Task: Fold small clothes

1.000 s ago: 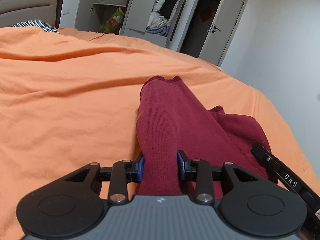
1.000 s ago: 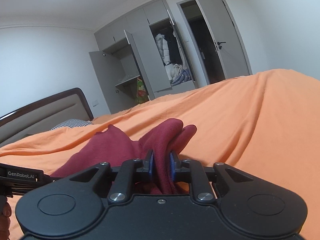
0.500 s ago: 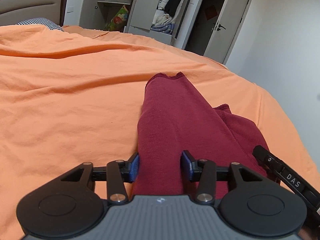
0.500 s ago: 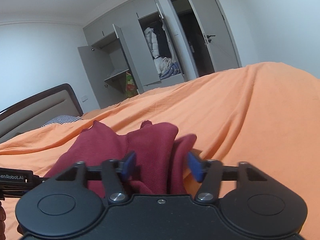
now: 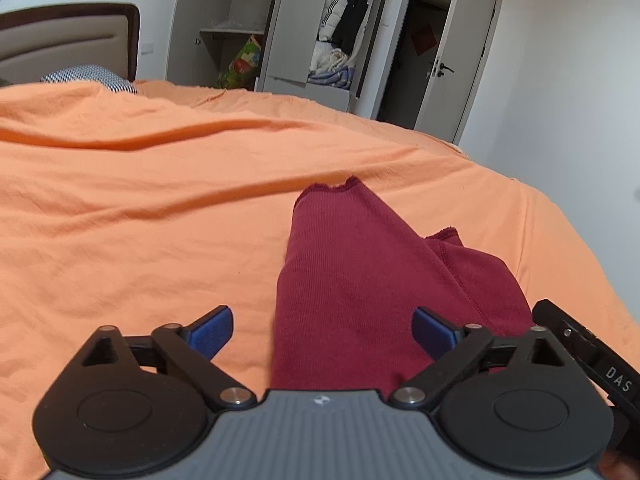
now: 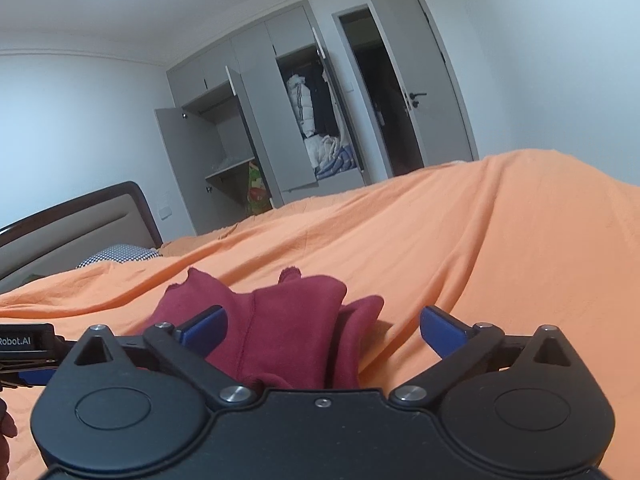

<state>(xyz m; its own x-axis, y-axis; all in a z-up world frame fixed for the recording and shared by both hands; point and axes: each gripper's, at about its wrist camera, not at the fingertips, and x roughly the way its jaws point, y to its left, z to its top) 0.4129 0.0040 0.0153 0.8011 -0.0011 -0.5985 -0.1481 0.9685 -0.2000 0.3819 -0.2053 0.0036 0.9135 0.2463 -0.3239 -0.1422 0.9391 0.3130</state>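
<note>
Left wrist view: left gripper [image 5: 322,330] is spread wide over the near edge of the dark red garment [image 5: 360,276], gripping nothing; the garment lies doubled over on the orange bedspread [image 5: 160,220]. Right wrist view: right gripper [image 6: 322,330] is likewise spread and empty, cloth bunched and uneven at its end. One fold looks laid down, though how many layers is hard to tell; probably another fold and some tidying remain.

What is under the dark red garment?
The dark red garment lies on the orange bedsheet, which shows all around it. Whether anything else sits beneath the folded cloth is covered.
</note>
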